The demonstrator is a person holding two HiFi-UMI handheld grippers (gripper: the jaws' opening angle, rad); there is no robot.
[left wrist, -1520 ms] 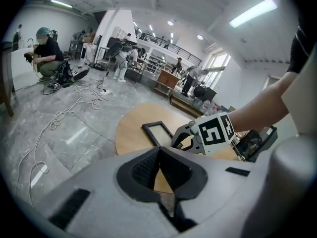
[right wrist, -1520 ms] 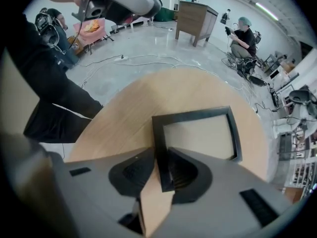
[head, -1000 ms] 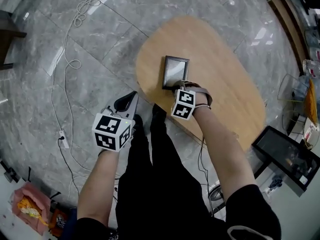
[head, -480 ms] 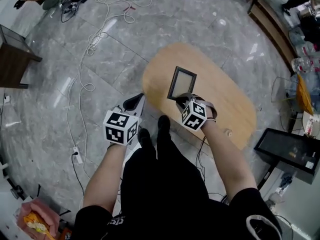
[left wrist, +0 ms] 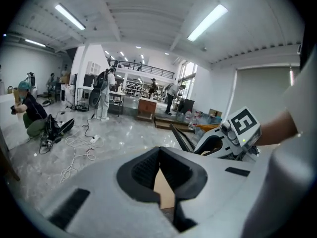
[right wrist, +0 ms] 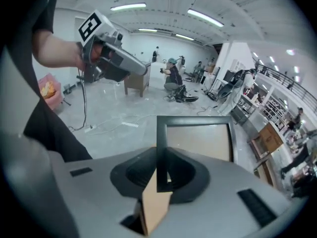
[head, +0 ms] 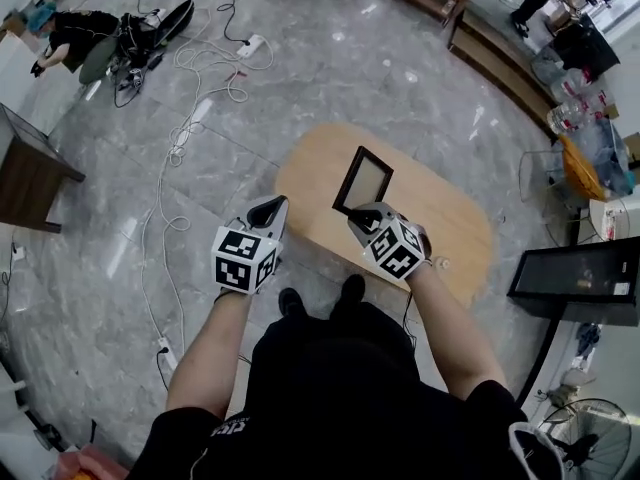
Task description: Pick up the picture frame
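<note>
The black picture frame (head: 363, 181) with its pale inner panel hangs tilted in the air above the oval wooden table (head: 455, 223). My right gripper (head: 365, 218) is shut on the frame's near edge. In the right gripper view the frame (right wrist: 198, 139) stands up out of the jaws, and the right gripper (right wrist: 161, 165) clamps its left rail. My left gripper (head: 268, 211) floats left of the table, shut and holding nothing. Its fingertips meet in the left gripper view (left wrist: 159, 151), where the frame's dark edge (left wrist: 180, 138) and the right gripper (left wrist: 213, 145) show to the right.
White cables (head: 185, 118) and a power strip (head: 250, 44) trail over the grey marble floor. A dark table (head: 35, 168) stands at the left and a black screen (head: 575, 268) at the right. A crouching person (head: 75, 38) with bags is at the far left; a fan (head: 580, 438) is at bottom right.
Both grippers have risen. The frame has come up off the table in the right gripper, tilting from flat toward upright. The left gripper stayed shut and holding nothing.
</note>
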